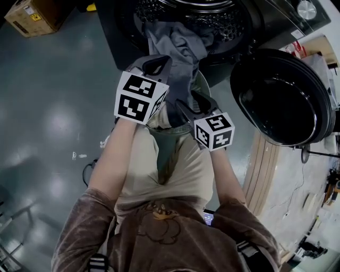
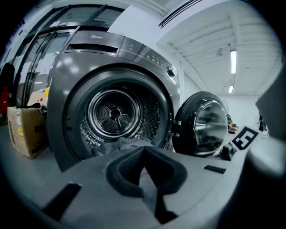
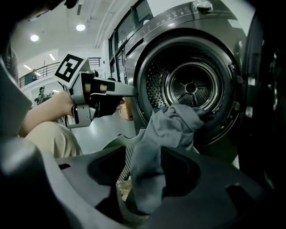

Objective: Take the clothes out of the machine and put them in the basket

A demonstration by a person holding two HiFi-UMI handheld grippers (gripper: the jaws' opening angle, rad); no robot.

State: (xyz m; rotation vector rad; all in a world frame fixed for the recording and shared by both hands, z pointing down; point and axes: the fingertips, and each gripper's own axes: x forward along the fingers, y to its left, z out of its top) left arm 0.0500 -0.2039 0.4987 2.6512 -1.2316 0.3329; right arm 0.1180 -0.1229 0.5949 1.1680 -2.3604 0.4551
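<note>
A grey garment (image 1: 180,58) hangs out of the washing machine's drum (image 3: 192,87) and trails down over the basket (image 3: 125,161). Its lower part (image 3: 149,170) lies between the jaws of my right gripper (image 3: 145,172), which stand apart; the basket's slats show beside the cloth, so the pads do not press it. My left gripper (image 1: 156,64) hovers to the left of the garment, facing the drum (image 2: 114,114). Its fingers (image 3: 132,92) are together in the right gripper view, with nothing hanging from them. More grey cloth (image 2: 129,145) lies on the drum's lip.
The machine's round door (image 1: 281,98) stands swung open to the right. A cardboard box (image 1: 34,16) sits on the floor left of the machine. The person's knees are just behind the basket's rim (image 1: 203,85).
</note>
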